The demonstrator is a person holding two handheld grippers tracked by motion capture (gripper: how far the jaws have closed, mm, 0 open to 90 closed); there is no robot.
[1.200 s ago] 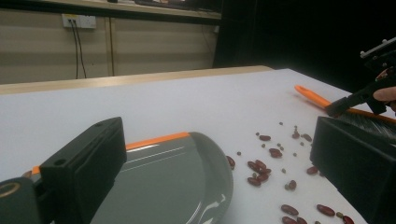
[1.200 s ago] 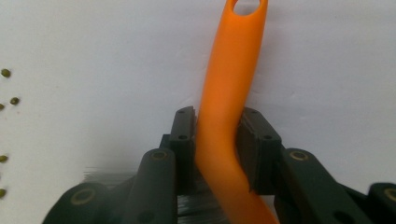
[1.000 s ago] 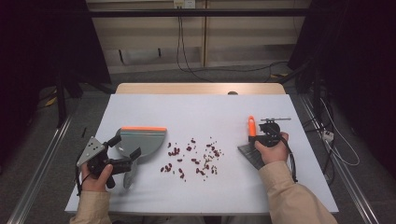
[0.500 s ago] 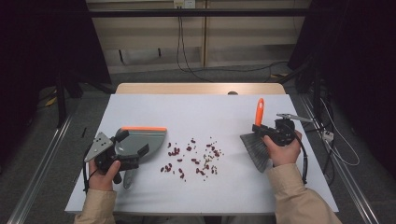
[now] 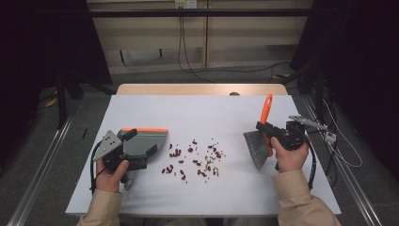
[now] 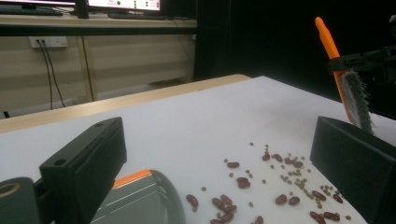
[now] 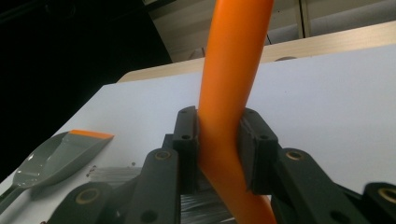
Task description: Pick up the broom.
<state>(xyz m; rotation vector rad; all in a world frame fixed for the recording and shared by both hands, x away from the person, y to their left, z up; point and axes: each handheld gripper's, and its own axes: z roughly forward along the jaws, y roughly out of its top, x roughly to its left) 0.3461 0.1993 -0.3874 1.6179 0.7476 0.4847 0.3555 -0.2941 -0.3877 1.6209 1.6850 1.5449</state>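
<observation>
Brush (image 5: 261,136) upright, handle pointing up-away, pinched by right gripper (image 5: 275,134). Left gripper (image 5: 141,157) spread over dustpan (image 5: 146,141); beans (image 5: 195,157) between.

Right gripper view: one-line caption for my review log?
Right gripper clamps the brush's orange handle, with the grey dustpan lying on the white table.

Glossy orange plastic brush handle (image 7: 229,93); matt grey plastic dustpan (image 5: 146,142); smooth white tabletop (image 5: 197,113).

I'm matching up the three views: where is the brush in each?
High view: brush at right, held by the right gripper.
Left gripper view: upper right, orange handle up.
Right gripper view: its handle rises at centre.
Shared landmark: the grey dustpan.
</observation>
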